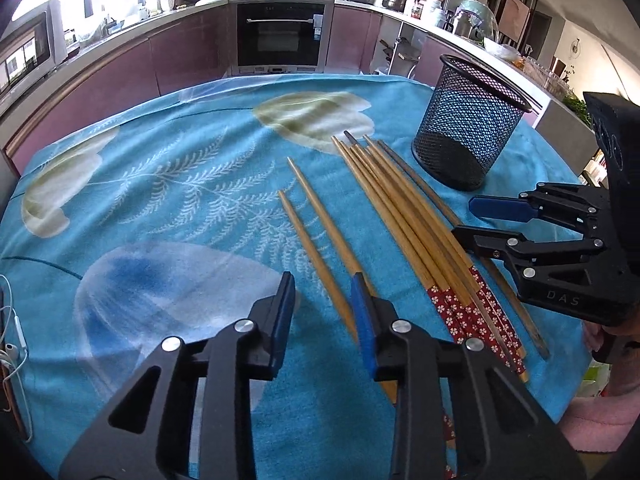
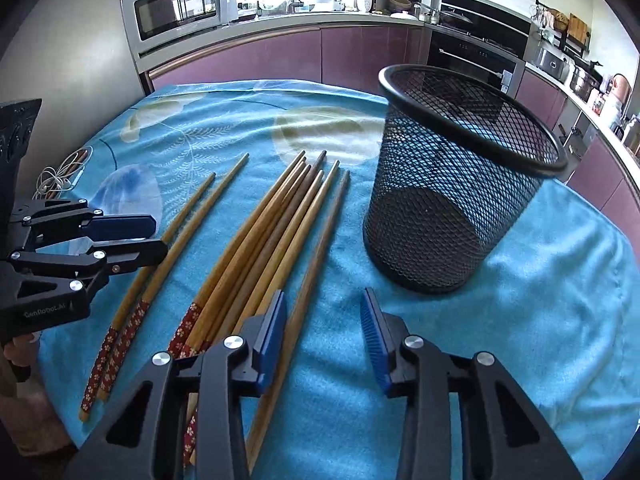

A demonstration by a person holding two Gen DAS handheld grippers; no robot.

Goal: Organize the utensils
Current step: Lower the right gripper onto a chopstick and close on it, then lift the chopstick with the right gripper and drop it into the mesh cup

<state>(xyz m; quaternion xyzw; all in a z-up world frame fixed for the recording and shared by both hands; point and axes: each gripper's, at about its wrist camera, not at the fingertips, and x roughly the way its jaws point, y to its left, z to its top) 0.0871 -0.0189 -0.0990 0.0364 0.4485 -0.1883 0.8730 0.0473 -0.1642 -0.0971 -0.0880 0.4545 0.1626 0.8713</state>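
Round, tapered wooden chopsticks (image 2: 276, 236), handles wrapped in red paper with white blossoms, lie bundled mid-tabletop; a separate pair (image 1: 320, 248) lies just left. A round black wire-mesh holder (image 2: 452, 184) stands upright toward the far right edge on a fuzzy blue floral cloth (image 1: 160, 184). The left gripper (image 1: 322, 312), jaws apart, straddles one chopstick of the pair. The right gripper (image 2: 324, 332), marked "DAS", stands open, gripping nothing.

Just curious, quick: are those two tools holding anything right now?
Left black-and-blue tool: open, holding nothing.
Right black-and-blue tool: open, holding nothing.
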